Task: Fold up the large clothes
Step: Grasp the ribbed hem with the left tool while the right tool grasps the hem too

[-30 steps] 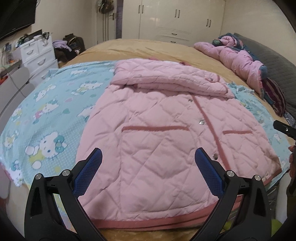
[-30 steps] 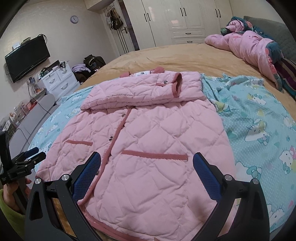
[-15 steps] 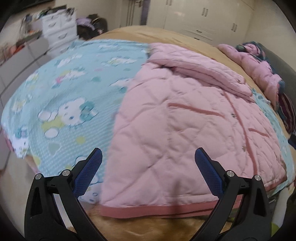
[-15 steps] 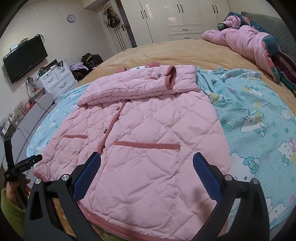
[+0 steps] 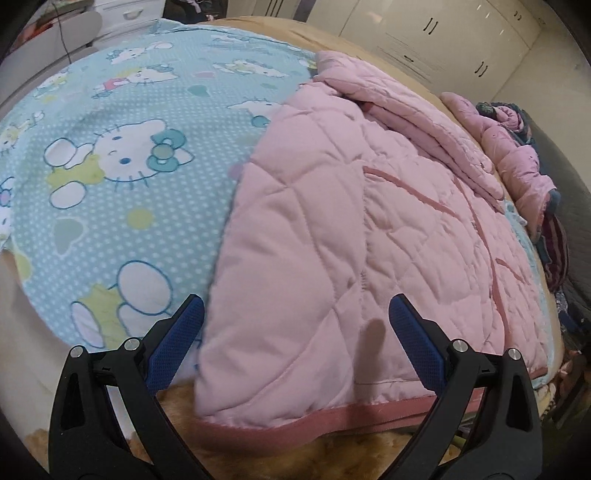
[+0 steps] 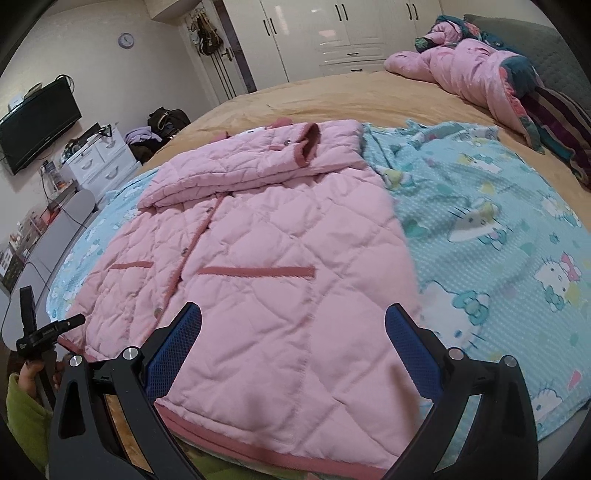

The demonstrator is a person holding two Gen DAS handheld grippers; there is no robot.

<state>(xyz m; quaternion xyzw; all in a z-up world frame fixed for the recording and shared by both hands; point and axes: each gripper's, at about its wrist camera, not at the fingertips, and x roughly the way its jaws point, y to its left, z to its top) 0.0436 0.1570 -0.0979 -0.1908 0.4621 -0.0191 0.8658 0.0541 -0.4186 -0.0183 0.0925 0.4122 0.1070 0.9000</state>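
A pink quilted jacket (image 5: 369, 229) (image 6: 258, 251) lies flat, front up, on a blue cartoon-cat blanket (image 5: 122, 147) (image 6: 487, 236) spread over the bed. Its sleeves are folded across the chest. A darker pink hem (image 5: 332, 413) runs along the near edge. My left gripper (image 5: 295, 332) is open, low over the jacket's near left hem corner, its fingers astride the side edge. My right gripper (image 6: 293, 343) is open over the near right part of the hem, with nothing between its fingers. The left gripper (image 6: 48, 336) also shows at the far left of the right wrist view, held by a hand in a green sleeve.
A tan bedspread (image 6: 332, 96) covers the bed. A crumpled pink coat and dark clothes (image 6: 491, 70) are heaped at the far right. White wardrobes (image 6: 332, 29) stand at the back, white drawers (image 6: 99, 158) and a wall TV (image 6: 37, 122) at the left.
My left gripper has swung left and dropped close to the jacket's near left corner. My right gripper has come slightly nearer the hem. Both stay open; the jacket has not moved.
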